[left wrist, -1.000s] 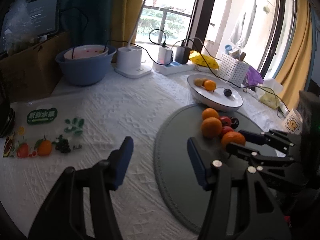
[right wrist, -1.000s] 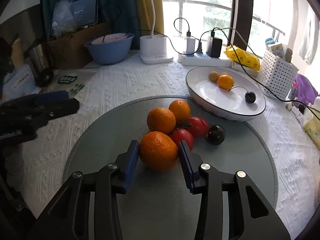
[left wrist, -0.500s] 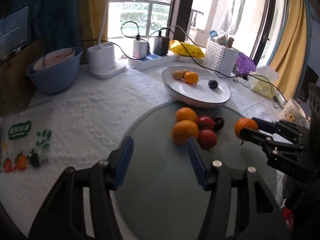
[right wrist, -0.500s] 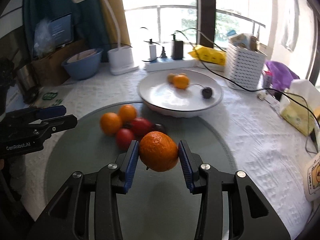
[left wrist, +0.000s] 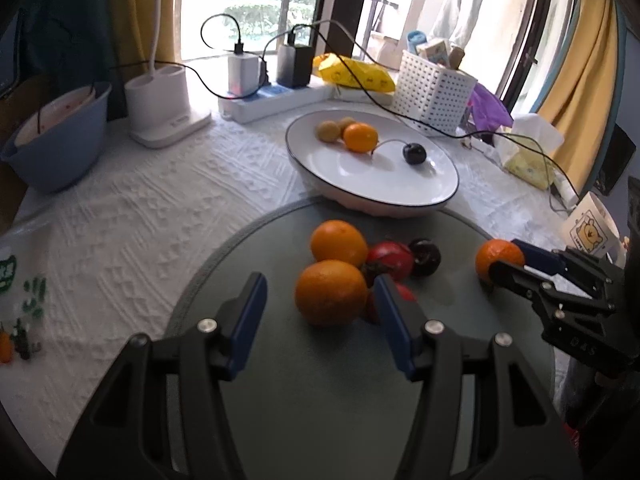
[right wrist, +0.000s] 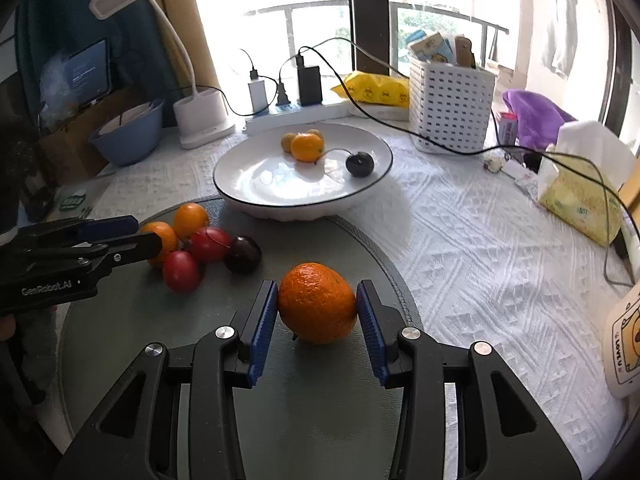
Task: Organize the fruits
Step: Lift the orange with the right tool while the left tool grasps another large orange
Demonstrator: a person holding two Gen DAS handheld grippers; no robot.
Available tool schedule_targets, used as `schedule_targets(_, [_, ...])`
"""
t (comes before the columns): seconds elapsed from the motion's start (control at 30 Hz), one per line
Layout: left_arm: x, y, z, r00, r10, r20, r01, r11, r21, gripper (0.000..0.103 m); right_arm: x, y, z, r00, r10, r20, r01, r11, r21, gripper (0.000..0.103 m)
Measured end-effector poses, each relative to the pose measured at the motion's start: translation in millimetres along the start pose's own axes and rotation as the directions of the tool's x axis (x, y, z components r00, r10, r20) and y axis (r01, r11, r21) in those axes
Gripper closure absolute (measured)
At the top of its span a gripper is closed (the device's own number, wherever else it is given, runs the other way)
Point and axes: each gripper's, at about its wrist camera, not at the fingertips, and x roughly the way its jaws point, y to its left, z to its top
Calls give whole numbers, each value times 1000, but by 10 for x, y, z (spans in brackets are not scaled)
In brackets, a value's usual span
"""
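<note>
My right gripper [right wrist: 317, 314] is shut on an orange [right wrist: 317, 307] and holds it above the right part of the grey round mat [right wrist: 320, 412]; the held orange also shows in the left wrist view [left wrist: 496, 258]. My left gripper [left wrist: 318, 306] is open, its fingers on either side of an orange [left wrist: 331, 293] on the mat. Behind that lie another orange [left wrist: 339, 241], red tomatoes [left wrist: 390, 260] and a dark plum [left wrist: 425, 257]. The white plate [right wrist: 256, 192] beyond the mat holds a small orange [right wrist: 306, 147], small yellow fruits and a dark cherry [right wrist: 359, 164].
A white perforated basket [right wrist: 452, 108], a power strip with chargers [right wrist: 288, 110], a lamp base [right wrist: 202, 118] and a blue bowl [right wrist: 128, 140] stand at the back. A black cable crosses over the plate. A tissue pack [right wrist: 580, 196] and a mug [right wrist: 622, 344] are on the right.
My right gripper has lifted the orange off the pile and carried it right, toward the plate. My left gripper has moved forward over the mat until its open fingers flank an orange.
</note>
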Motion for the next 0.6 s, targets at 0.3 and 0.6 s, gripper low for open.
schedule_targets(0.3, [73, 13, 16, 999, -54, -3, 54, 998, -27, 63, 52, -63, 3, 999, 30, -15, -30, 999, 25, 59])
schedule_targets(0.6, [-86, 27, -21, 998, -68, 18, 69, 997, -32, 64, 37, -18, -12, 1000, 22, -9, -22, 1000, 2, 59])
